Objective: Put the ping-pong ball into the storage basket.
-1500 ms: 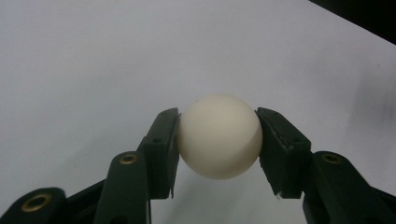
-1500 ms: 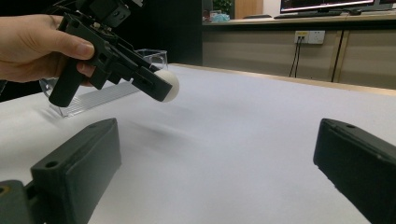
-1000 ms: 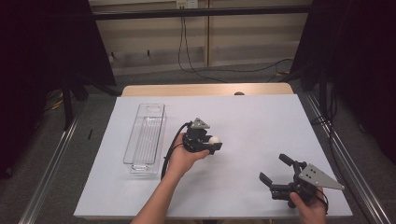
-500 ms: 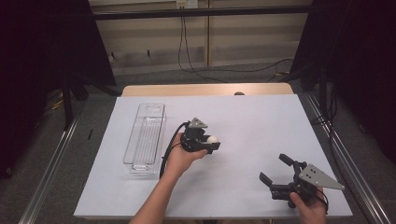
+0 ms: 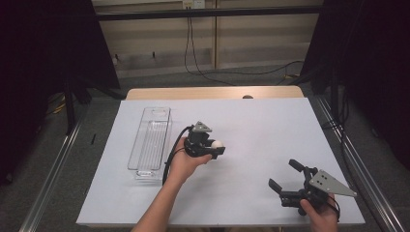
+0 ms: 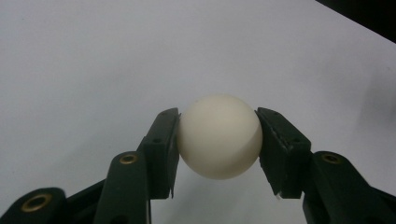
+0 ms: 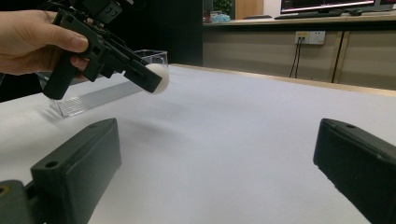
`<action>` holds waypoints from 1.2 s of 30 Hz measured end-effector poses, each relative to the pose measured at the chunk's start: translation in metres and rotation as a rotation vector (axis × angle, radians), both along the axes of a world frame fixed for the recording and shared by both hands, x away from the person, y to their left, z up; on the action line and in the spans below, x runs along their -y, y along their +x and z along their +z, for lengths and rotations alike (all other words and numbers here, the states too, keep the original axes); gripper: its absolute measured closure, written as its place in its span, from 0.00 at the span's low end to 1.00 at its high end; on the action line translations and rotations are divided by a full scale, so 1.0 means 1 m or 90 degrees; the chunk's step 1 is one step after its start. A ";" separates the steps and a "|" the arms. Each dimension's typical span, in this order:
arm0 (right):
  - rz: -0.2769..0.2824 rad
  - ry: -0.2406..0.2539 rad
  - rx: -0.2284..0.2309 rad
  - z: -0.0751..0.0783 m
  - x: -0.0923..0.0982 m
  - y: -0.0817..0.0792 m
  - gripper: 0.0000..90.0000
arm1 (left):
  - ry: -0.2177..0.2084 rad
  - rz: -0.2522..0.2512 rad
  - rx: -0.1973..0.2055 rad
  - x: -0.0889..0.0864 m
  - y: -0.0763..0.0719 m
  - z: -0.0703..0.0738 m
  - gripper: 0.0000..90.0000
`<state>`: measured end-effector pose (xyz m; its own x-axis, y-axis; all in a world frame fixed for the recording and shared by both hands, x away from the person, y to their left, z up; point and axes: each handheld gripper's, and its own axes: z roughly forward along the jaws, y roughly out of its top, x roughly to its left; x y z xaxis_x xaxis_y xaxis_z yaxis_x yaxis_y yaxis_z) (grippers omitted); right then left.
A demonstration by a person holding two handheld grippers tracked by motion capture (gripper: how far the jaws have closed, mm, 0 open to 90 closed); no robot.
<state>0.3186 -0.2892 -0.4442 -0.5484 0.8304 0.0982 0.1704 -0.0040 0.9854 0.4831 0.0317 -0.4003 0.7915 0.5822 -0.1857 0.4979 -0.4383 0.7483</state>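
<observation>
A cream-white ball (image 6: 219, 136) is pinched between the two black jaws of my left gripper (image 6: 218, 140), which is shut on it and held a little above the white table. From the high view the left gripper (image 5: 215, 147) with the ball (image 5: 217, 144) hangs near the table's middle, just right of a clear plastic tray (image 5: 150, 140). My right gripper (image 5: 285, 175) rests low near the front right edge, its jaws wide apart with nothing between them. The right gripper view looks across at the left gripper (image 7: 152, 81), the ball (image 7: 159, 78) and the tray (image 7: 88, 98) behind.
The white table sheet (image 5: 270, 130) spreads wide between the grippers and toward the back. A wooden strip (image 5: 215, 93) borders the far edge. Metal rails (image 5: 53, 164) run along both sides, and cables (image 5: 203, 58) hang down the back wall.
The left gripper with the ball has shifted very slightly. The right gripper has stayed where it was.
</observation>
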 end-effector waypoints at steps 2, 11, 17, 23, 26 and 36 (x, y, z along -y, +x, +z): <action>-0.001 0.001 -0.001 0.000 0.000 0.000 0.00 | 0.004 0.003 -0.001 -0.001 0.000 0.001 0.57; 0.001 0.001 -0.001 0.000 0.000 0.000 0.00 | 0.004 0.007 0.001 -0.006 0.001 0.002 0.57; 0.004 -0.004 0.002 0.000 0.000 0.000 0.00 | -0.001 0.013 0.000 -0.007 0.001 0.002 0.57; 0.004 -0.005 0.003 0.000 0.000 0.000 0.00 | -0.003 0.017 -0.003 -0.009 0.001 0.002 0.57; 0.005 -0.007 0.003 0.000 0.001 0.000 0.00 | 0.002 0.015 -0.003 -0.010 0.002 0.003 0.57; 0.005 -0.007 0.004 0.000 0.001 0.000 0.00 | 0.000 0.022 -0.001 -0.013 0.002 0.005 0.57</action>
<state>0.3188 -0.2900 -0.4442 -0.5559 0.8268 0.0858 0.1638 0.0078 0.9865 0.4854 0.0448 -0.3954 0.7702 0.6098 -0.1869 0.5145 -0.4210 0.7470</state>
